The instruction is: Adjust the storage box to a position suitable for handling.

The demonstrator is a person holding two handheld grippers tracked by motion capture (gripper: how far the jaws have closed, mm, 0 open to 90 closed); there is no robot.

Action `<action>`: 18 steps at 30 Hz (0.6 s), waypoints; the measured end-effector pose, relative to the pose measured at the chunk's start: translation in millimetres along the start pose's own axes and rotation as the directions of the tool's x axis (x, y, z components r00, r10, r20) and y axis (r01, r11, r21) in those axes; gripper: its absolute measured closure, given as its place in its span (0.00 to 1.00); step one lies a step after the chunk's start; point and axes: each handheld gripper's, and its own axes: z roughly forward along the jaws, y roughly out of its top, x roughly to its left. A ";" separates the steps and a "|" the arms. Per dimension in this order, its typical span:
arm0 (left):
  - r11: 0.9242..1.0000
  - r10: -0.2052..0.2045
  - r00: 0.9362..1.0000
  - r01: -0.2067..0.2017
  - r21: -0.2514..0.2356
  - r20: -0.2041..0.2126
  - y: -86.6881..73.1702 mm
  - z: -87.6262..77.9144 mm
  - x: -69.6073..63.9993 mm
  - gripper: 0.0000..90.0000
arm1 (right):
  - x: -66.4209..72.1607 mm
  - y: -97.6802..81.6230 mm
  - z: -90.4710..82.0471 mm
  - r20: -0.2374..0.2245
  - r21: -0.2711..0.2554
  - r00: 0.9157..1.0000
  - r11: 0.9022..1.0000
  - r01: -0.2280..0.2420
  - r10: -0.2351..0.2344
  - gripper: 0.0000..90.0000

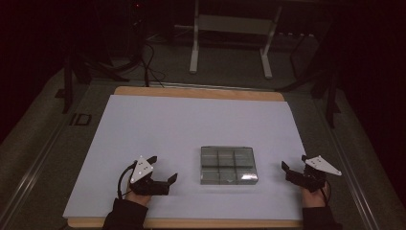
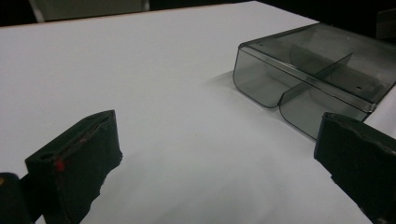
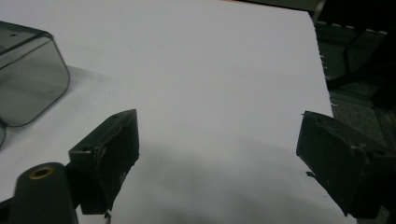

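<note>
Left gripper (image 1: 164,168) sat low over the white sheet (image 1: 158,124), near the front-left corner, jaws spread apart with nothing between them. In the left gripper view (image 2: 219,154) I saw only bare sheet in the gap, both black pads clear of everything. Its grey three-cornered plate (image 1: 142,169) faced up, cable looping back to the sleeve (image 1: 125,214).

Right gripper (image 1: 294,164) was at the front-right edge of the sheet, jaws also apart and empty. The right gripper view (image 3: 219,158) had bare sheet between the pads, and the sheet's right edge ran close to the outer jaw.

The clear compartment box (image 1: 228,165) lay flat on the sheet between the two grippers, apart from both and touched by neither. I counted a three-by-two grid of cells from the high view, though the picture was dim, so I wouldn't swear to it. From the left gripper view the box (image 2: 317,70) lay ahead and to the right, its rounded corner and inner dividers showing. From the right gripper view one rounded corner of it (image 3: 28,74) showed at the left edge.

Under the sheet was a wooden tabletop (image 1: 191,91), its edge showing at the far and near sides. Beyond it stood a white frame (image 1: 230,33) on the dark floor, with black cables (image 1: 148,62) beside it.
</note>
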 end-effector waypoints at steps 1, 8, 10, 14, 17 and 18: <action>1.000 0.000 1.000 0.000 0.000 0.000 0.0 0.0 0.0 0.02 | -0.1 0.1 0.2 0.000 0.004 1.000 1.000 -0.003 0.003 0.14; 1.000 0.000 1.000 0.000 0.009 -0.015 0.4 0.9 -0.7 0.02 | 1.1 0.8 2.8 0.002 0.028 1.000 1.000 0.010 -0.010 0.15; 1.000 -0.003 1.000 0.003 0.012 -0.013 0.5 1.1 -0.2 0.02 | 1.4 0.9 3.0 0.000 0.031 1.000 0.999 0.009 -0.009 0.15; 1.000 -0.007 1.000 0.007 0.020 -0.003 0.9 1.8 0.6 0.02 | 1.1 1.1 3.3 -0.003 0.034 1.000 0.999 0.006 -0.006 0.15; 0.999 -0.015 1.000 0.015 0.032 0.018 1.6 2.6 2.2 0.02 | 1.4 1.6 4.2 -0.004 0.044 1.000 0.999 0.013 -0.013 0.15; 0.999 -0.016 0.999 0.015 0.037 0.029 1.8 2.9 3.0 0.02 | 1.3 2.0 4.7 -0.006 0.049 1.000 0.999 0.013 -0.013 0.15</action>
